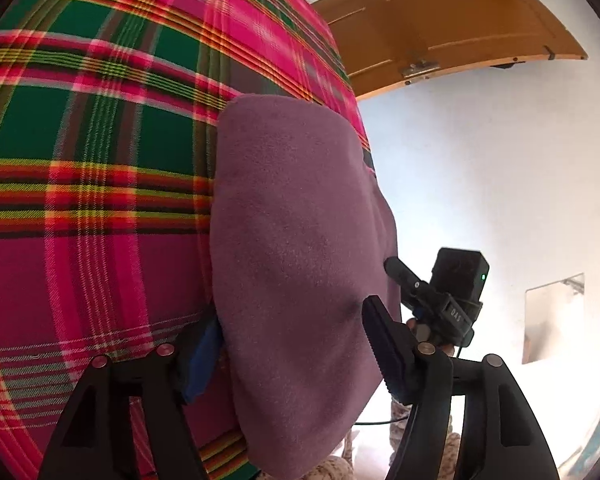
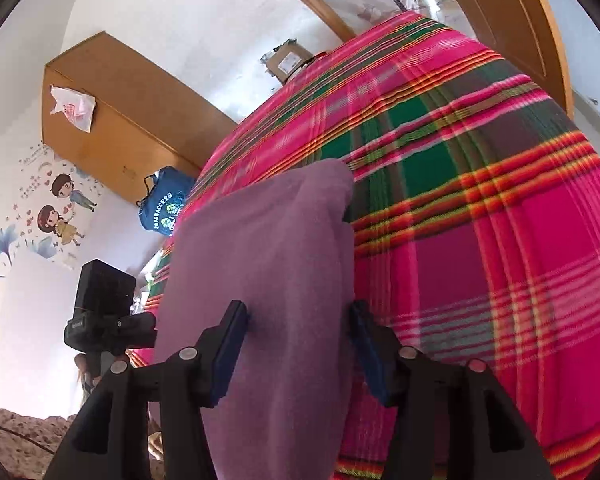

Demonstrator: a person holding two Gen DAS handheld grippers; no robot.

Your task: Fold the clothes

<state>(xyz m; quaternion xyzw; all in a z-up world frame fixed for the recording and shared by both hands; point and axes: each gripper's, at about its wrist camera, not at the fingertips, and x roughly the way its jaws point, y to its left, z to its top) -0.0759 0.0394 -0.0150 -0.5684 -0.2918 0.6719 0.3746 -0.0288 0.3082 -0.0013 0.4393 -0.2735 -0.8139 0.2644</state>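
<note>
The main risk is the purple cloth slumping out of its fold: both tongs stand spread wide, so little or nothing grips it, and a sideways drag on pulling away could tug a layer loose or skew the edges. The cloth lies bunched on the plaid bed cover, running forward between the fingers of each tool. The left tongs straddle its near end, pads beside the fabric rather than pinching. The right tongs likewise flank it, and whether their pads touch I cannot tell.
</note>
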